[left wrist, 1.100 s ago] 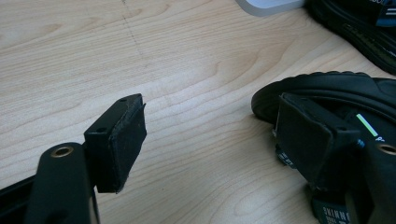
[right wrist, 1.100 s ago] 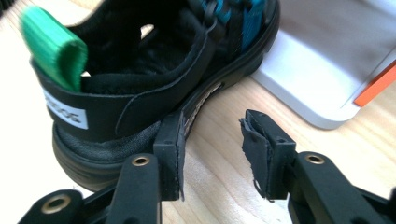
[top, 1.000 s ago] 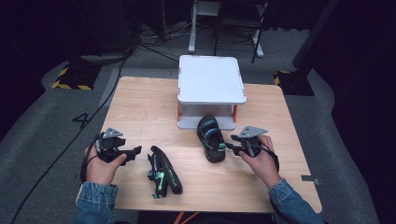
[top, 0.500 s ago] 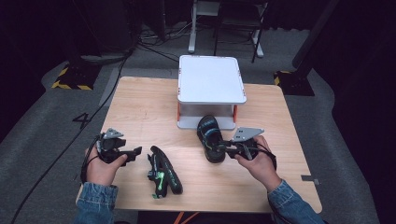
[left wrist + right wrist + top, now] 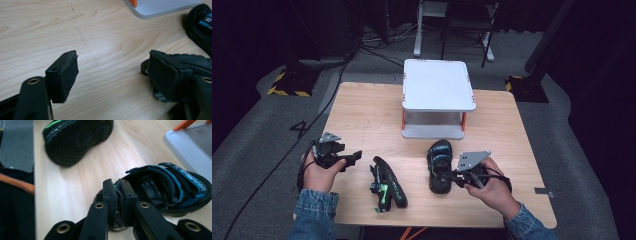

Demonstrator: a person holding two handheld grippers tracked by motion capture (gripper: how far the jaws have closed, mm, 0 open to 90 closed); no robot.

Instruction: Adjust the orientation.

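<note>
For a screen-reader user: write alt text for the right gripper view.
The right hand-held gripper is clamped on the heel edge of a black sandal with blue straps on a wooden table. A second black sandal lies on its side beyond, near a white stand.

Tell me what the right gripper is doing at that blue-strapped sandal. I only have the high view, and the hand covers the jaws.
Observer: In the right gripper view, the right gripper is shut on the heel rim of the blue-strapped sandal.
Operator: Now report on the other hand.
Observer: The left gripper is open, with only bare table between its jaws.
Operator: Add anything else I can't make out from up here.
Observer: The green-trimmed sandal lies on its side, with its ridged black sole facing the right gripper's camera.
</note>
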